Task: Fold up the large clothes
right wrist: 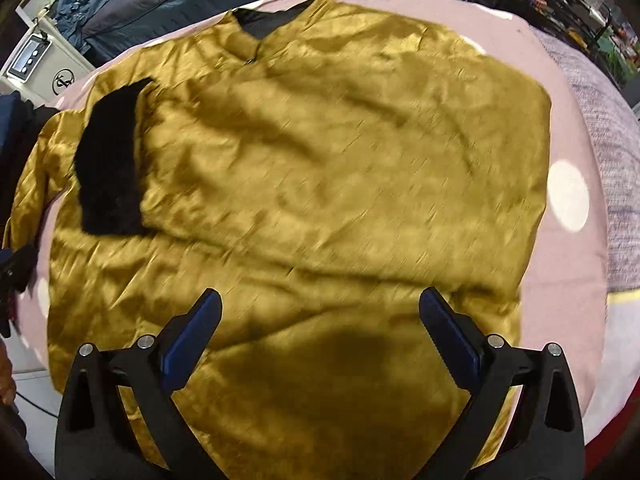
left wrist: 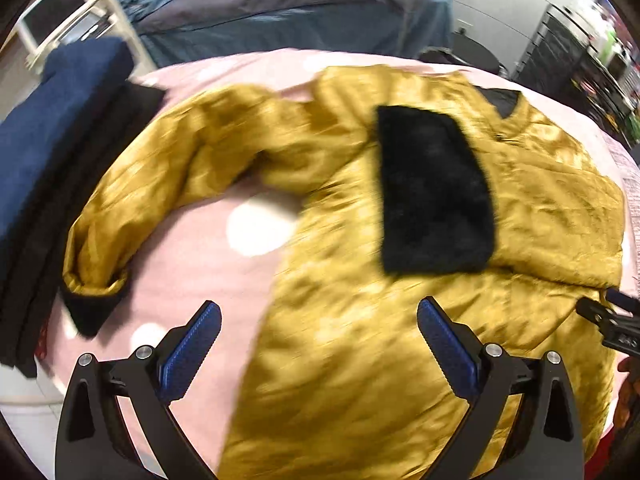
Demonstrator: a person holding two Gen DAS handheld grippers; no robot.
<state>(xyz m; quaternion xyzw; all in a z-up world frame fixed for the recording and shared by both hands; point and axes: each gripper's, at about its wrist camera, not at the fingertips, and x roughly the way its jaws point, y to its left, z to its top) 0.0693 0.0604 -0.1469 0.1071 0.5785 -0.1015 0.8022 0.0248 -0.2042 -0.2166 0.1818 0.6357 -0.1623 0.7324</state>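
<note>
A large mustard-yellow satin jacket (left wrist: 360, 340) lies spread on a pink dotted cover (left wrist: 192, 272); it also fills the right wrist view (right wrist: 320, 184). One sleeve is folded across the body, its black furry cuff (left wrist: 434, 192) lying on the chest, also in the right wrist view (right wrist: 110, 164). The other sleeve (left wrist: 160, 184) stretches out left, ending in a black cuff (left wrist: 90, 310). My left gripper (left wrist: 319, 320) is open and empty above the jacket's lower part. My right gripper (right wrist: 320, 308) is open and empty above the hem, and also shows in the left wrist view (left wrist: 612, 320).
A stack of folded dark blue and black clothes (left wrist: 52, 152) lies at the left edge of the cover. Grey-blue bedding (left wrist: 288, 12) is heaped behind. White furniture (right wrist: 44, 60) stands at the far left, dark shelving (left wrist: 568, 52) at the far right.
</note>
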